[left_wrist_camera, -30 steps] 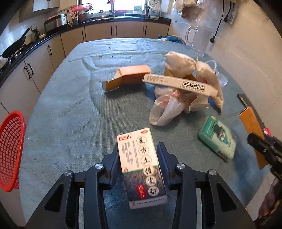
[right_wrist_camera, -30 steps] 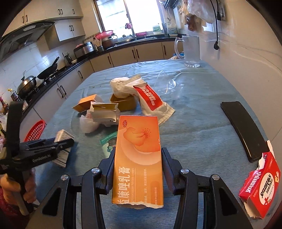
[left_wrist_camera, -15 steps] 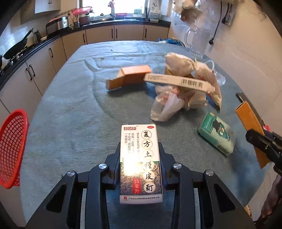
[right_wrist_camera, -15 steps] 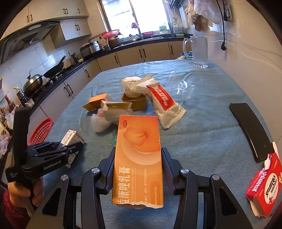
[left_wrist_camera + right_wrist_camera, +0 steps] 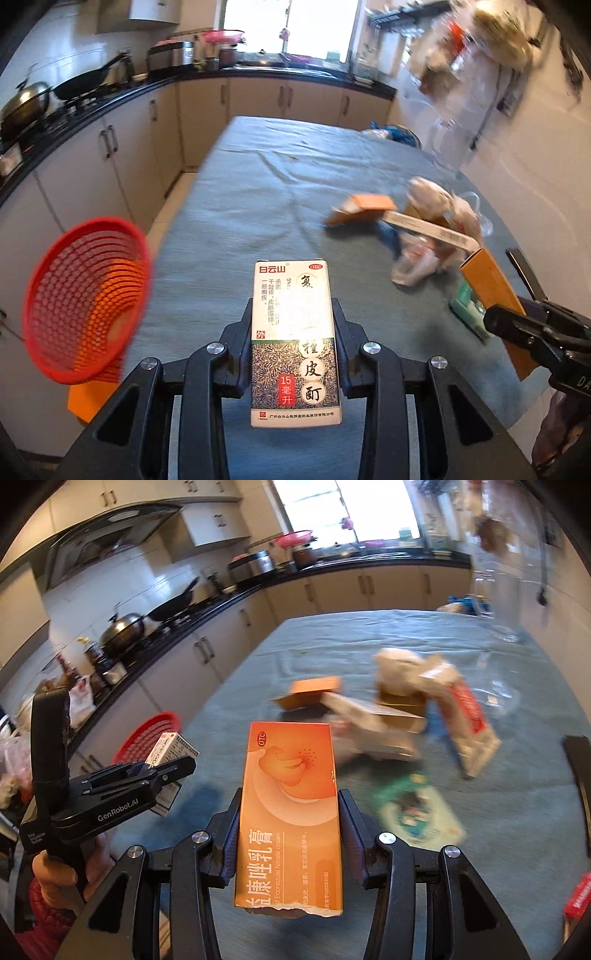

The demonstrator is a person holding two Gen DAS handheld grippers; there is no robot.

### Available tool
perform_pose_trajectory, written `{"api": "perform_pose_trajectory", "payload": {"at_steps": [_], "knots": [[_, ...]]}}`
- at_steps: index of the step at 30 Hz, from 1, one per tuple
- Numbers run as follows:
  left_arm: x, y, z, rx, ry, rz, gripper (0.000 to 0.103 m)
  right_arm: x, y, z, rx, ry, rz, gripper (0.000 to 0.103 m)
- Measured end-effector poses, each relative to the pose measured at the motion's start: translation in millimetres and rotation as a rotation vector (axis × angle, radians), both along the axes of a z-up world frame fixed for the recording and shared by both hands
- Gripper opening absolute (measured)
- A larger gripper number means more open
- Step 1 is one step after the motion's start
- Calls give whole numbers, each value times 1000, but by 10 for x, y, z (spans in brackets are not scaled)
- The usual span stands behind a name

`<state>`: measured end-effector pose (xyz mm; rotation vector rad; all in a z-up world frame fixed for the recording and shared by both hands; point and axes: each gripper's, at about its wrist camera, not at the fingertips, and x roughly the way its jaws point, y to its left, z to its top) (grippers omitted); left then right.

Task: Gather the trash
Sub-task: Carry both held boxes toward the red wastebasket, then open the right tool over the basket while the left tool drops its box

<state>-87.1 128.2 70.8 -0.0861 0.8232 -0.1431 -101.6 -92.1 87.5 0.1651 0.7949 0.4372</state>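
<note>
swinging toward red basket [image 5: 86, 299] since earlier, left tool [image 5: 295, 325] pinching white box [image 5: 295, 343], right tool [image 5: 290, 819] pinching orange box [image 5: 291, 812].

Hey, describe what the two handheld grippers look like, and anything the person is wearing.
Both are black plastic: the left gripper and right gripper have angular linkage arms with silver pivot screws. The left one's body reads GenRobot.AI in white. A red quilted sleeve shows below its handle.
</note>
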Motion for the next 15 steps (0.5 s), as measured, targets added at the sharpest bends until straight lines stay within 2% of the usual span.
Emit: {"api": "perform_pose_trajectory", "payload": {"at_steps": [7,15], "knots": [[-75,783,100,-18,-26,142,33,256,698,50,38,42,137,51],[-38,1569,-4,-24,10,268,34,554,1615,88,81,103,278,51]]}}
